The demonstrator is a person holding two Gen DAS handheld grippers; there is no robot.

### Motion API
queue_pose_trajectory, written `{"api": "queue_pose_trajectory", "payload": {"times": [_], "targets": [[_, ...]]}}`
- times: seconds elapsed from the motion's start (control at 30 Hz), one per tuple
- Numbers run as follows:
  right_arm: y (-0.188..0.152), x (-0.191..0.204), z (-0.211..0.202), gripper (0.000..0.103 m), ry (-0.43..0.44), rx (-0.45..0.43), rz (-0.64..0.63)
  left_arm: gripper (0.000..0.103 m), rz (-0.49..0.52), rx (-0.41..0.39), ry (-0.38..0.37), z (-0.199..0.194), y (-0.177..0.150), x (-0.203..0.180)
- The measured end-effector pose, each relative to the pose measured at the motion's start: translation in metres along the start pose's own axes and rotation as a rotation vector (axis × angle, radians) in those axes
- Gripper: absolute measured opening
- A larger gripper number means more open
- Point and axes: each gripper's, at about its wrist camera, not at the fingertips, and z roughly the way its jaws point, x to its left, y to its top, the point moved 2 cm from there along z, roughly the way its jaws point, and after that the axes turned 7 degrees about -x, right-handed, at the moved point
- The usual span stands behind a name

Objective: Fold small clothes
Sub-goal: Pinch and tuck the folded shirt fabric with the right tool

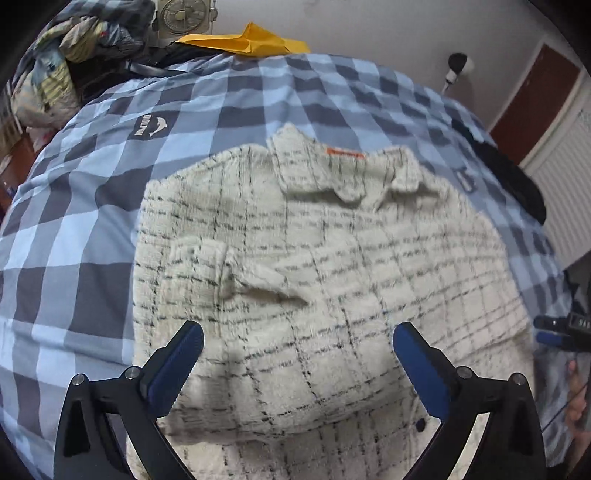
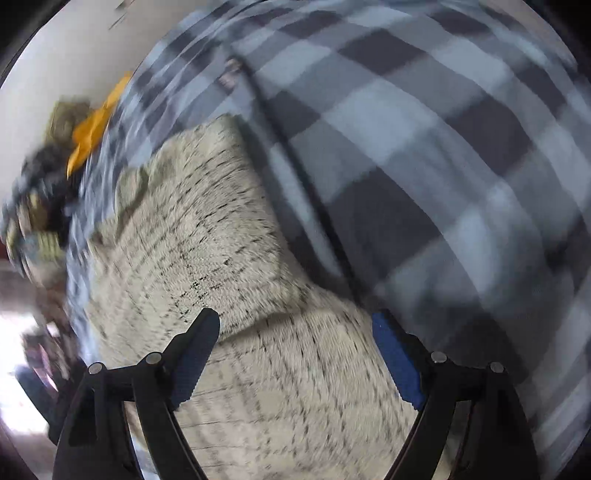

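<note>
Fuzzy knit shirt [image 1: 332,258], smooth cotton bedcover [image 1: 74,221]

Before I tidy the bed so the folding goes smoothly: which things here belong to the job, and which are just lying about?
Part of the job:
- cream checked shirt
- left tongs, open
- right tongs, open

Just lying about:
- yellow envelope
- heap of clothes
- fan
- black item at the bed's edge
- checked bedcover, only the work surface

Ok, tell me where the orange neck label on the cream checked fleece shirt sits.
In the left wrist view the orange label sits upper centre, inside the shirt collar, towards the yellow folded paper at the blue checked bedspread's far edge.
</note>
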Motion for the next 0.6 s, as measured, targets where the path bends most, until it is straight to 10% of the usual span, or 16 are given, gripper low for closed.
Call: {"api": "queue_pose_trajectory", "payload": {"times": [0.3, 0.37, 0.43, 0.6], "targets": [[-0.013, 0.014, 0.031, 0.083, -0.250, 0.050, -0.268, 0.103, 0.051, -0.096, 0.083, -0.023, -0.025, -0.003], [-0.017, 0.018, 0.043, 0.064, -0.242, 0.057, -0.297, 0.103, 0.052, -0.103, 0.096, -0.026, -0.030, -0.004], [-0.017, 0.020, 0.051, 0.011, -0.248, 0.040, -0.311, 0.103, 0.068, -0.108, 0.112, -0.028, -0.035, -0.005], [0.001, -0.007, 0.045, 0.011, -0.137, 0.002, -0.142, 0.103, 0.058, -0.091, 0.096, -0.028, -0.041, -0.004]]}}
